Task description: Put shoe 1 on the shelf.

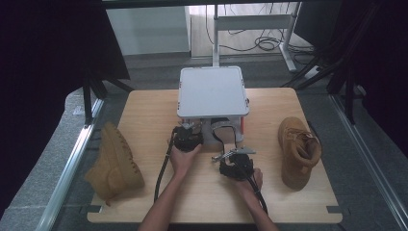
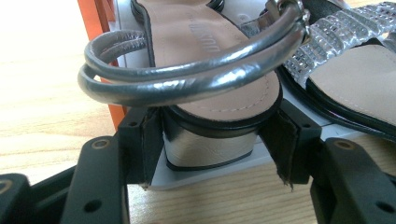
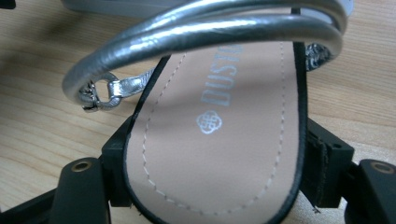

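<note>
On the counter [image 1: 144,120], my left gripper [image 2: 212,154] clamps the heel of one silver sandal [image 2: 210,60], which sits in the grey box [image 1: 211,91] beside its orange post, with a second strappy sandal alongside. My right gripper [image 3: 215,186] grips the heel of another silver sandal [image 3: 219,116], lifted just outside the box. I judge the removal part done: one sandal out, one leaving, tan boots [image 1: 115,163] flanking.
</note>
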A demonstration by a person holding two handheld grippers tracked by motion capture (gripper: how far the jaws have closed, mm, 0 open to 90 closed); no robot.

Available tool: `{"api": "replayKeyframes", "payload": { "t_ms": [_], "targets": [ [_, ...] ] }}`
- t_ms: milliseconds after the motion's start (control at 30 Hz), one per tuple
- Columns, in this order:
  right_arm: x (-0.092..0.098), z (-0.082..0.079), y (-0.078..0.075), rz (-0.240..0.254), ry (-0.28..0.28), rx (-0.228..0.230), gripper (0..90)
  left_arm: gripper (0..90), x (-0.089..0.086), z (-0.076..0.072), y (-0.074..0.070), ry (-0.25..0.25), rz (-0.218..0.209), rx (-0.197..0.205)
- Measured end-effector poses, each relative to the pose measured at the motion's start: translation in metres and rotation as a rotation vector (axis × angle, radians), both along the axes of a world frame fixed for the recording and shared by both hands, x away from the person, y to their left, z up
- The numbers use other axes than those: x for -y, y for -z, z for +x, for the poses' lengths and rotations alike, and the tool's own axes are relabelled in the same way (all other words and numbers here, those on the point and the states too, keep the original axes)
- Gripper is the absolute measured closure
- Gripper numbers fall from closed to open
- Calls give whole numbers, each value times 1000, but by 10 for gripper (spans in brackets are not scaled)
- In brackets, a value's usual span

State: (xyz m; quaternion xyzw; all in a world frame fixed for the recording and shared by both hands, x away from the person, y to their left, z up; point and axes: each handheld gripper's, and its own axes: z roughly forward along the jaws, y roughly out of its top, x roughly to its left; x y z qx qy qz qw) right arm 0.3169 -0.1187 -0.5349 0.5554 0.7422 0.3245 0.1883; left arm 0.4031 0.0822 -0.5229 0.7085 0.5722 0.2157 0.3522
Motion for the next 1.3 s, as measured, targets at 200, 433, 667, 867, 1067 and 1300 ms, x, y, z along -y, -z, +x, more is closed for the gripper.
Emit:
{"api": "replayKeyframes", "payload": {
  "t_ms": [200,433,667,867,1067,1300],
  "targets": [
    [-3,1,-1,-46,6,4,341,407,0,0,0,-1,2,-4],
    [3,2,-4,1,19,-12,369,407,0,0,0,-2,-1,-3],
    [8,5,-7,19,13,-34,374,407,0,0,0,-1,-1,-2],
    [9,12,-18,-18,-8,-81,377,407,0,0,-1,0,2,-5],
    [11,20,-25,-12,-18,-120,378,407,0,0,-1,0,3,-6],
    [11,26,-30,6,6,-116,384,407,0,1,-1,-1,2,-8]
  ]
}}
